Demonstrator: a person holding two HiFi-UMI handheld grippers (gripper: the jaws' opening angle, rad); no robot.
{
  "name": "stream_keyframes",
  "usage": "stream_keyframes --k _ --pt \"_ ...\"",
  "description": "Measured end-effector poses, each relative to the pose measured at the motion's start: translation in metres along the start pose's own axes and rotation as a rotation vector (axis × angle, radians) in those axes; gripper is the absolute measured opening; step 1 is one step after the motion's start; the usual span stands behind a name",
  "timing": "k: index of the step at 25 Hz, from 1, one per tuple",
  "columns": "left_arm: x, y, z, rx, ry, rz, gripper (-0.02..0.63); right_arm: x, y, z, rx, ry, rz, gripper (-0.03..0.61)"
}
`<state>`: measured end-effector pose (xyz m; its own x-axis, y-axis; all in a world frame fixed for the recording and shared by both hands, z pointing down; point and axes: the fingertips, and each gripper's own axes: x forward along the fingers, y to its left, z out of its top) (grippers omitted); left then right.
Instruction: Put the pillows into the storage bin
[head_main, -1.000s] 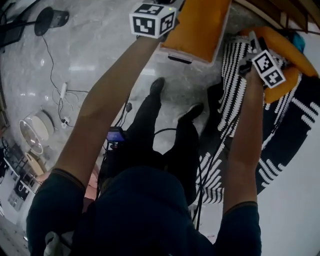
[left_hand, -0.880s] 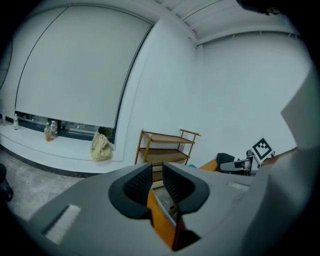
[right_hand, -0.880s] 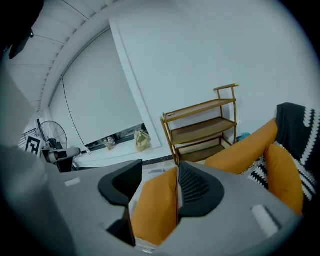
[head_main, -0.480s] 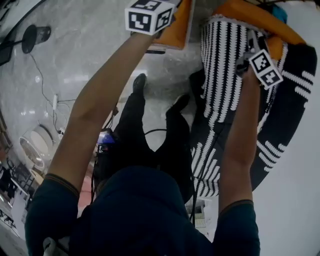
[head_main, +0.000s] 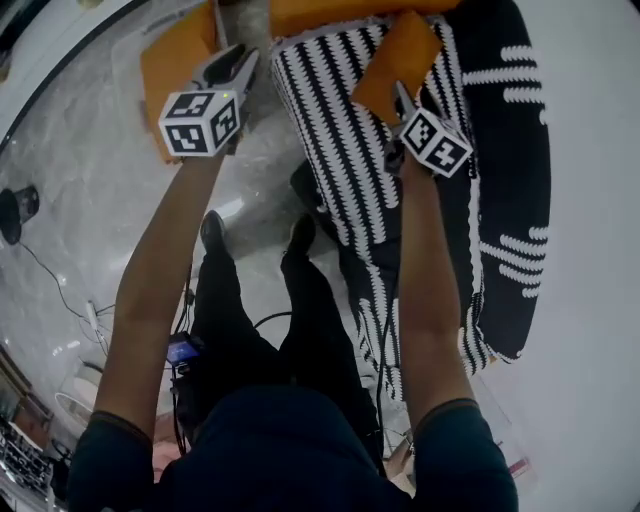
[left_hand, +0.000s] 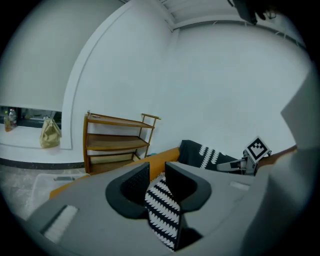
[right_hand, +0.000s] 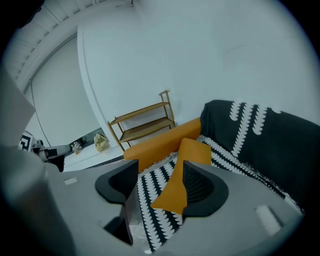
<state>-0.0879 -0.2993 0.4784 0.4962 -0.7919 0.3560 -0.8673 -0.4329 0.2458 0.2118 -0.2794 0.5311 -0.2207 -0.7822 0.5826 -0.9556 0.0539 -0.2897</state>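
Glossy marble-look floor (head_main: 95, 200), woven black-and-white cloth throw (head_main: 330, 140), smooth orange fabric pillow (head_main: 405, 55), bare wooden shelf rack (left_hand: 117, 142)

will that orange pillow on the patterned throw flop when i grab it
Probably light and soft: the orange pillow looks thin and lies on the patterned throw. Pinched at a corner, it would likely sag. Its matte fabric looks unlikely to slip.
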Motion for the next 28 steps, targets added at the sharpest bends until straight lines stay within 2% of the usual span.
stream_keyframes --k 5,10,12,15,18,21,23,28 --pt "0.051 -0.068 -0.047 -0.024 0.057 -0.067 0.117 0.011 -0.055 -0.039 0.106 0.072 0.022 0.322" --pt "0.103 -0.127 -0.12 -0.067 0.174 -0.134 0.144 0.029 -0.091 -0.083 0.186 0.132 0.047 0.342" --pt "0.124 -0.143 -0.152 -0.093 0.229 -0.147 0.152 0.035 -0.104 -0.097 0.202 0.151 0.059 0.344" --pt "0.151 -0.161 -0.197 -0.125 0.318 -0.171 0.196 0.041 -0.126 -0.116 0.251 0.16 0.079 0.344" --pt "0.167 -0.166 -0.226 -0.111 0.361 -0.171 0.199 0.044 -0.139 -0.142 0.216 0.195 0.11 0.344" --pt "0.181 -0.162 -0.234 -0.073 0.374 -0.175 0.166 0.054 -0.138 -0.168 0.132 0.26 0.142 0.348" --pt "0.185 -0.16 -0.231 -0.041 0.369 -0.188 0.057 0.062 -0.133 -0.182 0.091 0.301 0.152 0.348" --pt "0.175 -0.167 -0.191 -0.011 0.278 -0.232 0.026 0.071 -0.113 -0.187 -0.01 0.336 0.165 0.347"
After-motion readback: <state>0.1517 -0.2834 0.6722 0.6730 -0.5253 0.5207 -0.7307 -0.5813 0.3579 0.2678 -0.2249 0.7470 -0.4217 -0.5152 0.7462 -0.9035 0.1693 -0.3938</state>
